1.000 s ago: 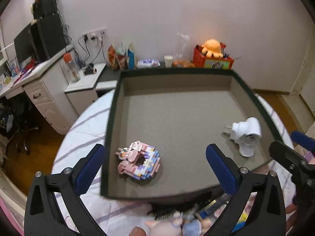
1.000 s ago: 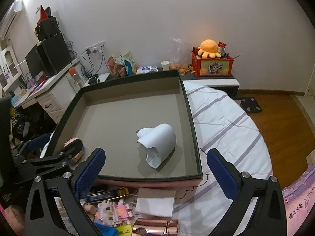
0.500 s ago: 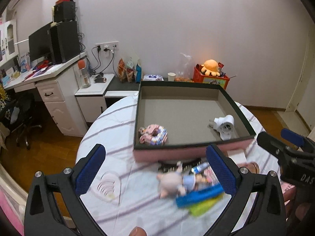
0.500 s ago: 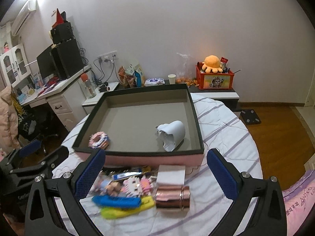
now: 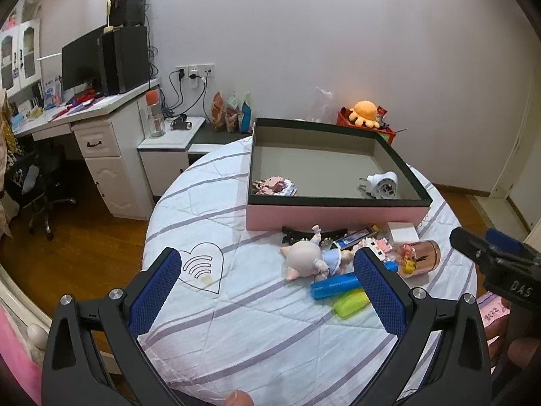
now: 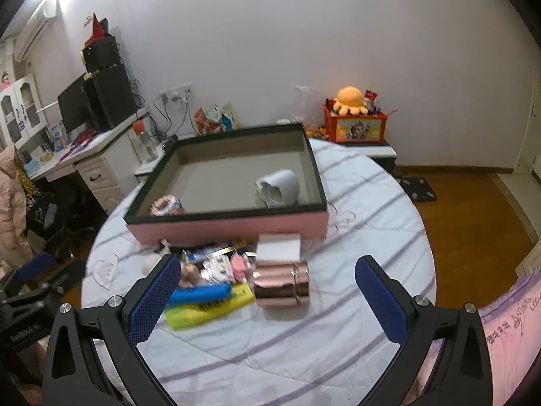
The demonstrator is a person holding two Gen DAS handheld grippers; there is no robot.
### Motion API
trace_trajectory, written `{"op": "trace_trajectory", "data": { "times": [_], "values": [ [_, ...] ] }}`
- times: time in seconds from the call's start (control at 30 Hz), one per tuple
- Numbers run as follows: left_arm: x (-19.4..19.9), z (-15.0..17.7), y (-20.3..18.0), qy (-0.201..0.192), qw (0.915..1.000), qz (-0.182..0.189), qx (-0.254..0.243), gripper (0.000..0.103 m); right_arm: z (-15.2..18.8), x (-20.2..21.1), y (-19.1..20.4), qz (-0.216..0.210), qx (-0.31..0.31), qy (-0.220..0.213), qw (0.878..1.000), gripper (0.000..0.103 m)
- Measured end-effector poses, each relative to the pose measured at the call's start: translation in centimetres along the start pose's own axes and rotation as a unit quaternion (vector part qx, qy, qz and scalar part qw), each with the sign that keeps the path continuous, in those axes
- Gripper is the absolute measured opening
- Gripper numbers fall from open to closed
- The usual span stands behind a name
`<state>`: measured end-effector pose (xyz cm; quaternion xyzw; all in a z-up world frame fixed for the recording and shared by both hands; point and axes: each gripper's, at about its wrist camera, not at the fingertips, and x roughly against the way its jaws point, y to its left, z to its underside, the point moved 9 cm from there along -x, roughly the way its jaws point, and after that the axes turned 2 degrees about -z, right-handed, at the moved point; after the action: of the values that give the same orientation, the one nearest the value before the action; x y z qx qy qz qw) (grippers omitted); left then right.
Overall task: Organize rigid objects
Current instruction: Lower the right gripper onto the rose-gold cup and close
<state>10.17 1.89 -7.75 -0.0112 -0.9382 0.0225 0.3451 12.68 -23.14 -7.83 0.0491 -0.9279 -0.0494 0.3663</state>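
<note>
A pink box [image 5: 338,216] with a dark rim stands on the round bed [image 5: 236,304]; it also shows in the right wrist view [image 6: 230,228]. Inside lie a pastel brick toy [image 5: 275,186] and a white plug adapter [image 5: 382,184]. In front of the box lies a pile: a pig doll [image 5: 309,258], a blue tube [image 5: 334,286], a green tube [image 5: 350,302], a copper cylinder [image 6: 282,284] and a white card box [image 6: 279,247]. My left gripper [image 5: 267,296] and right gripper [image 6: 267,299] are both open and empty, held back above the near bed.
A white desk [image 5: 98,142] with monitor and speakers stands at the left, an office chair [image 5: 44,182] below it. A red toy crate [image 6: 355,128] with an orange plush sits by the wall. Wooden floor [image 6: 473,223] lies right of the bed.
Both grippers have pulled back and up from over the box. The box now looks farther away and the pile in front of it has come into full view.
</note>
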Motion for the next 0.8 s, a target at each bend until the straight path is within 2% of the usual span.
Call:
{"op": "trace_trajectory", "data": {
  "times": [0.27, 0.8],
  "values": [
    [-1.8, 1.1, 0.1, 0.019, 0.9998, 0.0, 0.001, 0.103, 2.5, -2.9, -0.9, 0.011, 0.005, 0.039, 0.999, 0.103],
    [-4.8, 2.4, -0.4, 0.046, 0.999, 0.001, -0.003, 0.103, 4.4, -7.8, -2.6, 0.046, 0.006, 0.082, 0.995, 0.103]
  ]
}}
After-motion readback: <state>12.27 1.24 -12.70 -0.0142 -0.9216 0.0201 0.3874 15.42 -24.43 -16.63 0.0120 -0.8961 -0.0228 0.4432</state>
